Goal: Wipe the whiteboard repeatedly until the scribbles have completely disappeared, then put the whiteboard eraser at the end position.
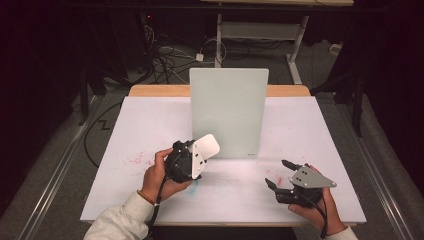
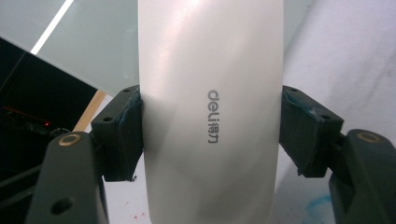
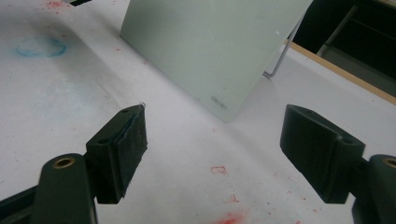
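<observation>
Setting: laboratory or recording studio, not a home. Evidence: black curtains (image 1: 45, 60) closing in a dark room on both sides; a tangle of cables (image 1: 167, 57) and a white power adapter (image 1: 199, 57) on the grey floor (image 1: 70, 145), well beyond the claws; the metal legs of a second bench (image 1: 295, 35) at the back. Work surface: a desk (image 1: 150, 125) covered in white sheet, wooden edge showing at the far side, stained with red and blue marker smudges (one red patch (image 1: 137, 160) just beside the left claw (image 1: 192, 155)). A pale glass board (image 1: 227, 112) stands propped upright mid-desk.
</observation>
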### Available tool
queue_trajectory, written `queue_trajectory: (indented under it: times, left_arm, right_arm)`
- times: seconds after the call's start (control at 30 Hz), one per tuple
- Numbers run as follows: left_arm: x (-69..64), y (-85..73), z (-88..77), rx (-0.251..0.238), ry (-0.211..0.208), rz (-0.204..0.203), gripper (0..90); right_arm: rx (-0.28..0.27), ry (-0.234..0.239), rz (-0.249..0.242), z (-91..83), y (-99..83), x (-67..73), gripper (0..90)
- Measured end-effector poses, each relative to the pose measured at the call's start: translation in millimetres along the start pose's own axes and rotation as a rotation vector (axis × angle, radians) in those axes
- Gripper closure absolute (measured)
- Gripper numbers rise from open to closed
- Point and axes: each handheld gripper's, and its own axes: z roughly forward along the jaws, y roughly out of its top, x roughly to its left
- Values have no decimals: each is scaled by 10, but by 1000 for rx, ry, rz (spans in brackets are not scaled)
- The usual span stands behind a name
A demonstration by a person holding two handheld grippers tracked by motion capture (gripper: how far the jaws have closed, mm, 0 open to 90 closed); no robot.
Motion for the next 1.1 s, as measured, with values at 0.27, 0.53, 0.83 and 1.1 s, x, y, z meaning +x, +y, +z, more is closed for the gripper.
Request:
queue_trajectory:
  times: [0.27, 0.53, 0.83, 1.1]
  left_arm:
    - [-57, 23, -67, -1, -103, 31, 291]
    - [-42, 23, -90, 7, -204, 36, 290]
    - [-131, 95, -65, 35, -325, 95, 290]
    - [-213, 149, -9, 52, -413, 112, 290]
  right_arm:
    - [0, -3, 1, 0, 4, -7, 238]
    - [4, -2, 4, 20, 6, -14, 238]
    - [7, -3, 2, 12, -3, -15, 238]
    - [2, 0, 0, 8, 11, -12, 238]
